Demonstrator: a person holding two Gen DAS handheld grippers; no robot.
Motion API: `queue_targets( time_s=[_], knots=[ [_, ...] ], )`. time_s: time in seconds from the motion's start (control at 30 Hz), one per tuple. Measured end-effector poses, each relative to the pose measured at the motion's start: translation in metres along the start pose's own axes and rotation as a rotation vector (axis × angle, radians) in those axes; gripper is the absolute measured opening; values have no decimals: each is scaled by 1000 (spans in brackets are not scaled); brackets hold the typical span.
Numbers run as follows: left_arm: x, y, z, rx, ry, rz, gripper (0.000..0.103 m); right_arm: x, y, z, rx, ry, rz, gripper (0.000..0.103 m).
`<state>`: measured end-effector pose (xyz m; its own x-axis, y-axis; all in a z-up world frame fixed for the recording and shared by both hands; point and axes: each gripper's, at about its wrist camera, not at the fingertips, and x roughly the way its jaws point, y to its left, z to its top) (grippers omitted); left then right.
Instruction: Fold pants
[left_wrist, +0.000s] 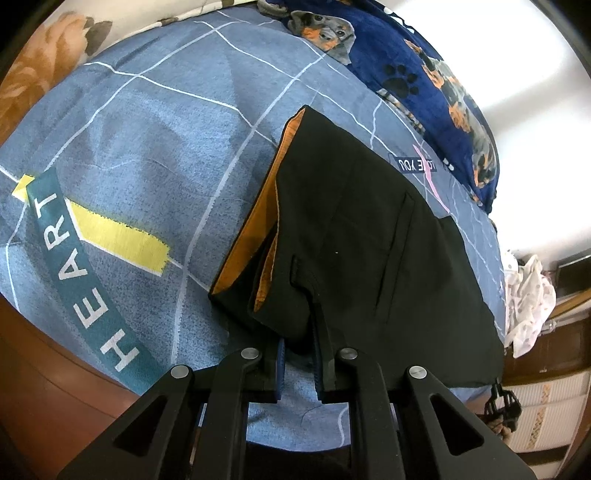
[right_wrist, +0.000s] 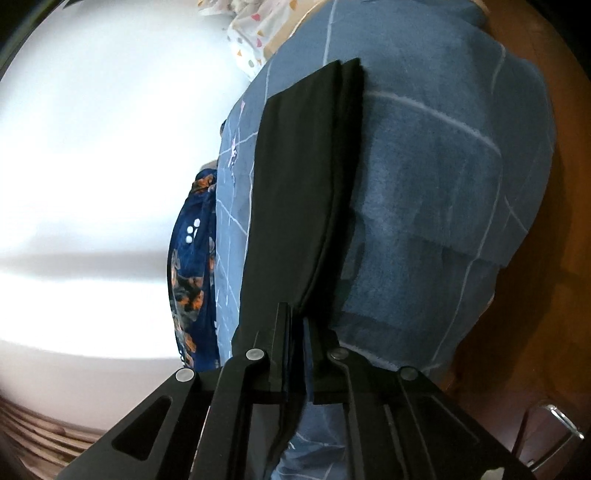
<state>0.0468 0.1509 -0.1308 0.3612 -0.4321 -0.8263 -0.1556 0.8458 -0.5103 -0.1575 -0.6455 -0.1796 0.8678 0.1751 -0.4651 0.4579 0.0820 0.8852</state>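
- Left wrist view: the black woven pants (left_wrist: 354, 236), folded flat with an orange lining showing along the waistband edge, lie on a blue grid-printed bedsheet (left_wrist: 147, 140) lettered "HEART".
- The left gripper (left_wrist: 301, 325) pinches the pants' near edge; its fingertips are buried in the cloth.
- A fleecy navy dog-print blanket (left_wrist: 410, 66) borders the sheet's far side; a white wall lies beyond.
- Right wrist view: the pants (right_wrist: 295, 184) stretch away as a long smooth strip along the bedsheet (right_wrist: 443, 184).
- The right gripper (right_wrist: 297, 314) is pressed together on the pants' near end.
- A brown wooden floor (right_wrist: 517, 332) is blurred at the right.
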Motion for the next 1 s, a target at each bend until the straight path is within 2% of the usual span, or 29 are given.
queue_targets(
  time_s=[0.07, 0.17, 0.23, 0.33, 0.7, 0.77, 0.87, 0.93, 1.0],
  knots=[
    [0, -1, 0, -1, -2, 0, 13, -5, 3, 0, -8, -19, -8, 10],
    [0, 0, 0, 5, -1, 2, 13, -22, 5, 6, 0, -102, -13, 13],
    [0, 1, 1, 12, -1, 7, 13, -33, 3, 14, 13, -150, -12, 23],
    [0, 0, 1, 11, -1, 8, 14, -41, -1, 29, 39, -183, 5, 30],
    [-13, -1, -1, 14, -28, -20, 18, -33, -7, 58, 43, -201, 8, 37],
    [-20, -6, -2, 22, -56, -9, 20, -31, -6, 56, 42, -199, 23, 37],
    [-36, -13, -3, 17, -142, 21, 26, -25, 5, 52, 5, -169, 43, 37],
    [-48, -14, -4, -7, -205, 42, 28, -21, 11, 51, -22, -155, 34, 44],
    [-57, -12, -3, -30, -240, 42, 35, -13, 11, 51, -32, -130, 22, 46]
  ],
)
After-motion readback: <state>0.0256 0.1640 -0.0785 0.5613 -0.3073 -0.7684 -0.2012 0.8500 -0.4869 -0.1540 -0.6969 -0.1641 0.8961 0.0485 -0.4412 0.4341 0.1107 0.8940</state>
